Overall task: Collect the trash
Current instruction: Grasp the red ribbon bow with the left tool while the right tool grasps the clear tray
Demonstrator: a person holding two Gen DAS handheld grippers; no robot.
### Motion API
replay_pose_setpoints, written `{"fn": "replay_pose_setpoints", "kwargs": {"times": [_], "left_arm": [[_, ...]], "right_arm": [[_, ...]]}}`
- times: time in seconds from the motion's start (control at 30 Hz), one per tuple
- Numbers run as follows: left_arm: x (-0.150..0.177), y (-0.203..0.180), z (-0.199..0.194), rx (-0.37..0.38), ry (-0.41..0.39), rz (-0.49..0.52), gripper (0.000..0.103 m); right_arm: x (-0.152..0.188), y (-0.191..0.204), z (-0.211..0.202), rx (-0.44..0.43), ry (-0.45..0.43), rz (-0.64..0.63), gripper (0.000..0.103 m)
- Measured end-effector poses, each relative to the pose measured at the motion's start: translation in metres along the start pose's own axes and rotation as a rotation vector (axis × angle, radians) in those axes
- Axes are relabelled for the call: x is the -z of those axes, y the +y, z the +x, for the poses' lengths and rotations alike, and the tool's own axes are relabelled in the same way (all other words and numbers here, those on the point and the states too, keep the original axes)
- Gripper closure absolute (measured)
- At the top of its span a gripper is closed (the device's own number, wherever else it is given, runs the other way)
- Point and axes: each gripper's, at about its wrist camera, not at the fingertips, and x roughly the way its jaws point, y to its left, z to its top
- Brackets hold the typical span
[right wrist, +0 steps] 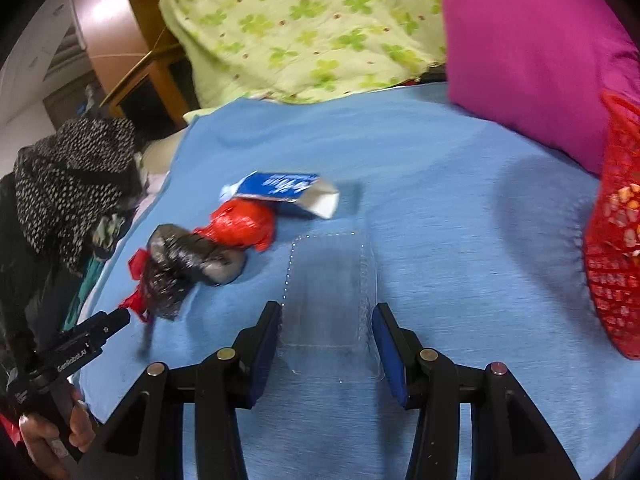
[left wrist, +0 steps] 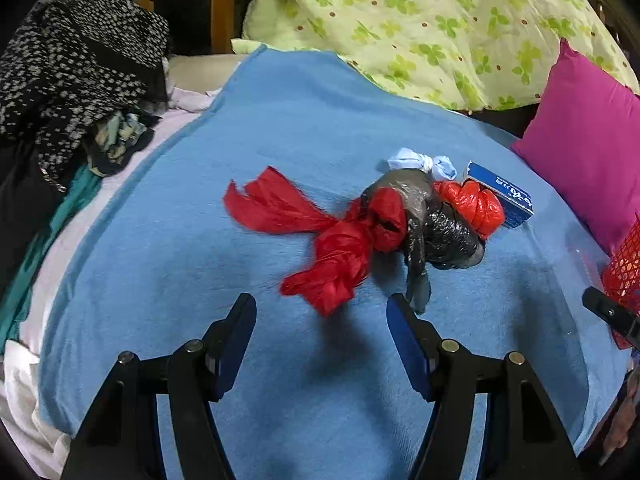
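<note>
A clear plastic tray [right wrist: 328,300] is seen gripped between the jaws of the right claw [right wrist: 326,344] at lower centre, while the left claw [left wrist: 322,328] is held released just below the knotted red bag [left wrist: 340,248], with black bag [left wrist: 440,232], blue carton [left wrist: 504,196] and basket [right wrist: 612,240] farther out, most trash apparently uncollected.

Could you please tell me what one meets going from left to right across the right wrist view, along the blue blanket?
Black bag → red bag → blue carton → clear plastic container → red mesh basket.
</note>
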Motion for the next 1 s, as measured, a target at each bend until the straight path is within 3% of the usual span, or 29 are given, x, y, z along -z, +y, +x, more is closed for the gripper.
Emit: {"fn": "replay_pose_setpoints", "kwargs": {"times": [0.33,0.4,0.5,0.6,0.73,1.0], "left_arm": [[-0.019,0.008,0.038,0.044,0.082,-0.054,0.036],[-0.021,0.010,0.044,0.043,0.095,-0.056,0.047],[-0.020,0.011,0.048,0.056,0.109,-0.054,0.055],[-0.017,0.008,0.045,0.048,0.099,-0.026,0.071],[-0.013,0.013,0.035,0.025,0.074,-0.025,0.072],[-0.007,0.024,-0.006,-0.016,-0.074,-0.025,0.073]], "right_arm": [[0.001,-0.020,-0.006,0.020,0.002,0.025,0.053],[0.002,-0.021,-0.006,0.022,0.002,0.027,0.053],[0.002,-0.021,-0.006,0.022,0.003,0.025,0.053],[0.002,-0.020,-0.006,0.026,-0.001,0.019,0.053],[0.001,-0.022,-0.007,0.033,-0.008,0.020,0.053],[-0.001,-0.031,-0.013,0.045,-0.027,0.032,0.053]]}}
